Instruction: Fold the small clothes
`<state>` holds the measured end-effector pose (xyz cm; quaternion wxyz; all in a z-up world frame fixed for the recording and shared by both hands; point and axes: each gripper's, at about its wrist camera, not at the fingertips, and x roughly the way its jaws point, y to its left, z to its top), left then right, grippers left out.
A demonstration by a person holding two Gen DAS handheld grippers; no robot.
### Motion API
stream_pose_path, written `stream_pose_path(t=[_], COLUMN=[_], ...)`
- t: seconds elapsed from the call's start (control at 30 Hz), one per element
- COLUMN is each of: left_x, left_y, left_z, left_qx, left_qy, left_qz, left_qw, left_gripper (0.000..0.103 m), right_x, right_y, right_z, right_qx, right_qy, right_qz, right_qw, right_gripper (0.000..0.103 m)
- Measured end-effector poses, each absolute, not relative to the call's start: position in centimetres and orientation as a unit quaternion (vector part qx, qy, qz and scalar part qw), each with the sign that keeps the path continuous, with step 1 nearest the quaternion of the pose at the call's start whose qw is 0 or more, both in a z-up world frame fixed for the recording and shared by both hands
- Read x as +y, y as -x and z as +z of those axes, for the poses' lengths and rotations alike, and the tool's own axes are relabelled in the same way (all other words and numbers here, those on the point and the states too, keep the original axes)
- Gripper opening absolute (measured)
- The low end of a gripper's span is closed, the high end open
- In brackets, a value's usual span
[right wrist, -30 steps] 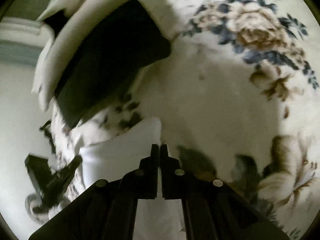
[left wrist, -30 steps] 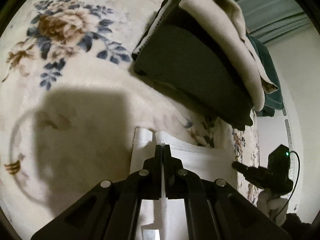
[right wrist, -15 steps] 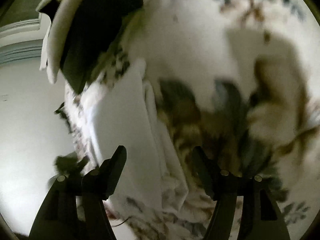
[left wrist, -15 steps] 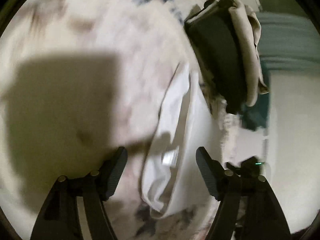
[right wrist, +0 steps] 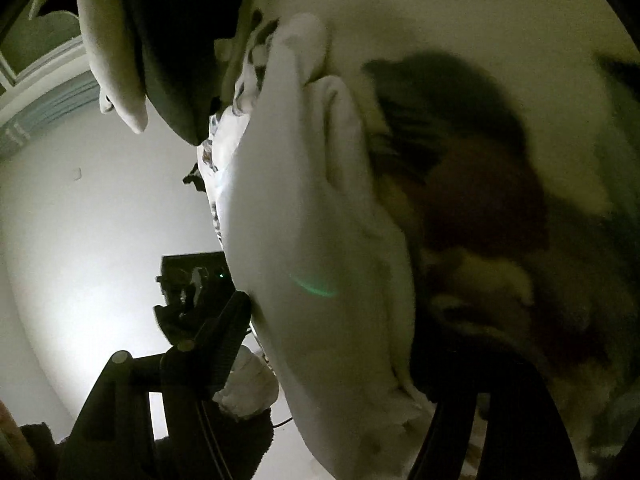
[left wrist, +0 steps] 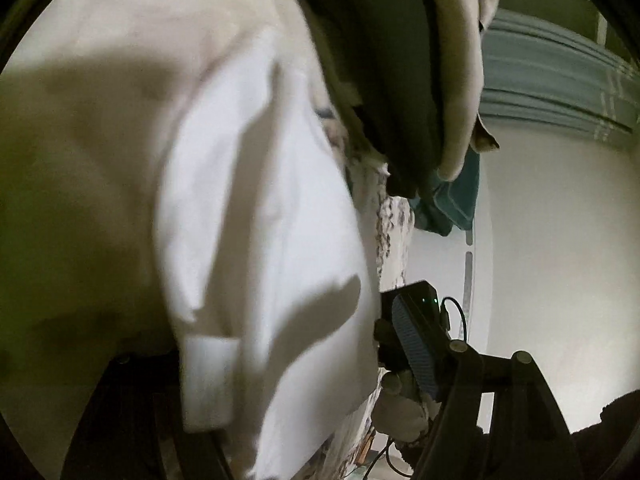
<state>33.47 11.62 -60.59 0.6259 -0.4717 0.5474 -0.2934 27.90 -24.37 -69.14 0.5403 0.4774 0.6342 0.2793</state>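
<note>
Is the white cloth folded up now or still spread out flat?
Folded, at least once. The white cloth lies doubled, its layered edges bunched along one side. Whether the fold is finished, I cannot tell.

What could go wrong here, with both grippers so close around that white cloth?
1. The white garment lies loosely between the open fingers of the left gripper; closing now might catch only one layer and undo the fold.
2. The stack of folded clothes sits right beside it, so a sweep could knock it.
3. The right gripper is equally near; the two could pull the cloth unevenly.
</note>
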Motion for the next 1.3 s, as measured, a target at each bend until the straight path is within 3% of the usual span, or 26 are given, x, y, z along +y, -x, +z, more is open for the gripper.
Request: stream_pose_path(t=[0.07,0.1,0.13,0.17,0.27,0.37,0.43,0.47,0.53,0.6,0.67,0.7,0.73,0.77,1.0,1.3], left_x=[11.6,11.8,11.7,11.9,11.8,11.7,11.8,11.9,12.3,12.5,12.4,12.5,12.1,12.2,12.6,11.5], left_y=[-33.4,-33.3,-33.1,-33.0,-32.6,-32.4,-32.3,-32.4,-32.7,-32.7,-32.5,-32.4,-32.1,-31.9,-32.1,-38.7], left_z=[-60.2,-60.1,-60.0,-60.0,-59.9,-59.8,-60.3,-61.0,-62.0,-61.8,-61.1,-60.5,-60.2,-59.4,-53.0,-39.4], left_qx=[0.542,0.54,0.542,0.545,0.548,0.541,0.543,0.558,0.577,0.574,0.565,0.559,0.557,0.549,0.538,0.495], left_qy=[0.469,0.467,0.461,0.456,0.447,0.459,0.466,0.459,0.46,0.457,0.449,0.444,0.438,0.436,0.41,0.372], left_qz=[-0.29,-0.286,-0.278,-0.267,-0.259,-0.269,-0.278,-0.271,-0.269,-0.273,-0.273,-0.27,-0.266,-0.265,-0.266,-0.302], left_qw=[0.634,0.639,0.646,0.651,0.658,0.651,0.641,0.636,0.618,0.622,0.636,0.646,0.653,0.662,0.687,0.725], left_gripper=[0.065,0.058,0.031,0.018,0.017,0.016,0.018,0.026,0.047,0.047,0.04,0.031,0.019,0.016,0.015,0.015], right_x=[-24.0,-24.1,-24.0,-24.1,-24.3,-24.2,-24.0,-23.1,-23.1,-22.6,-21.9,-21.7,-21.5,-21.4,-20.8,-21.5], right_y=[-27.9,-28.1,-28.0,-28.3,-28.0,-28.0,-28.4,-29.4,-29.9,-30.4,-30.7,-30.8,-30.7,-30.7,-30.8,-36.8], right_z=[-68.9,-68.7,-68.6,-68.7,-68.4,-68.4,-68.5,-68.9,-69.2,-69.0,-68.4,-68.0,-67.3,-67.0,-60.7,-45.7], right_qx=[0.632,0.632,0.631,0.631,0.627,0.625,0.634,0.64,0.645,0.649,0.65,0.648,0.644,0.64,0.612,0.552], right_qy=[-0.474,-0.47,-0.466,-0.464,-0.464,-0.468,-0.461,-0.464,-0.469,-0.463,-0.446,-0.438,-0.429,-0.433,-0.435,-0.414], right_qz=[0.28,0.279,0.276,0.273,0.268,0.26,0.254,0.251,0.252,0.254,0.258,0.258,0.258,0.26,0.261,0.276], right_qw=[0.546,0.55,0.555,0.558,0.565,0.568,0.567,0.559,0.548,0.547,0.558,0.566,0.578,0.579,0.607,0.669], right_gripper=[0.07,0.061,0.056,0.047,0.031,0.031,0.041,0.048,0.052,0.054,0.053,0.038,0.029,0.024,0.019,0.019])
